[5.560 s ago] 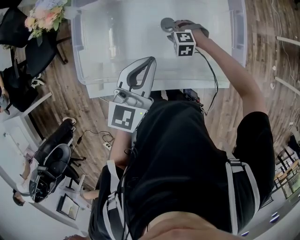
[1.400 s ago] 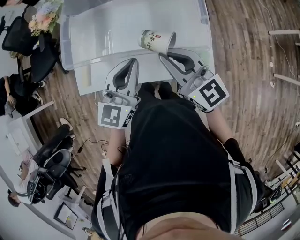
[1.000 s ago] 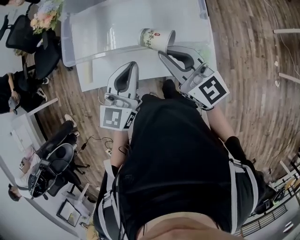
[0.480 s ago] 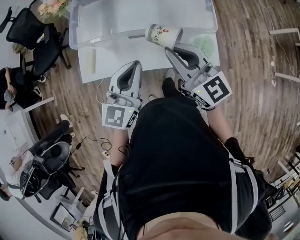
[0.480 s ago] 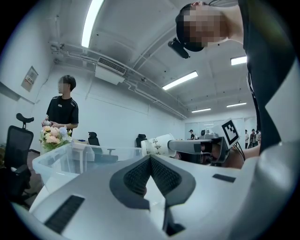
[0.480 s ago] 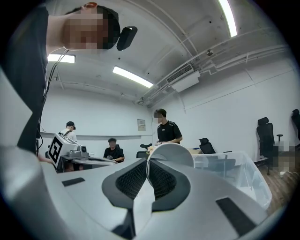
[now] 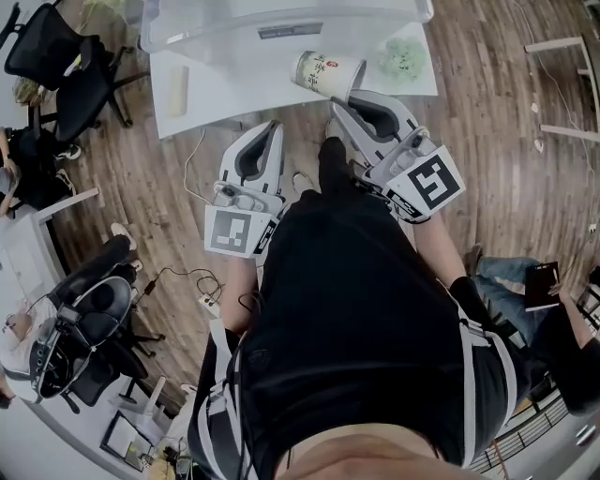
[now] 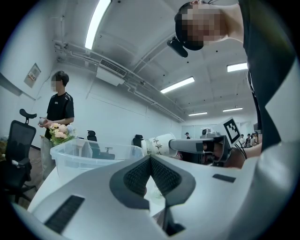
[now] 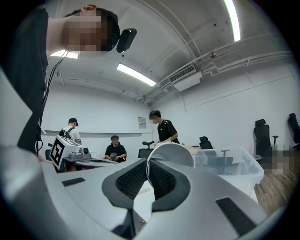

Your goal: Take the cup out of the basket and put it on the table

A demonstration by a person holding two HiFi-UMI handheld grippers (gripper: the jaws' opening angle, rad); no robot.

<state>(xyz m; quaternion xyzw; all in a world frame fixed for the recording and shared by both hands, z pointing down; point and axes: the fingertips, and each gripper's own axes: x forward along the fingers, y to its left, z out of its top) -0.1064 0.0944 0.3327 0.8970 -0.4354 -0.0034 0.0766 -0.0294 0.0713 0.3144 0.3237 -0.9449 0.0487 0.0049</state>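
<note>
Now right tool (image 7: 347, 95) pinches cup (image 7: 325, 73) rim over table (image 7: 225, 89); left tool (image 7: 274, 126) pressed together, empty; basket (image 7: 234, 36) beyond.

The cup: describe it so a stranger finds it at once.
Look at the white table, in front of the clear basket. There the right gripper holds the cup by its rim. Alone it is tilted sideways, white with dark print.
</note>
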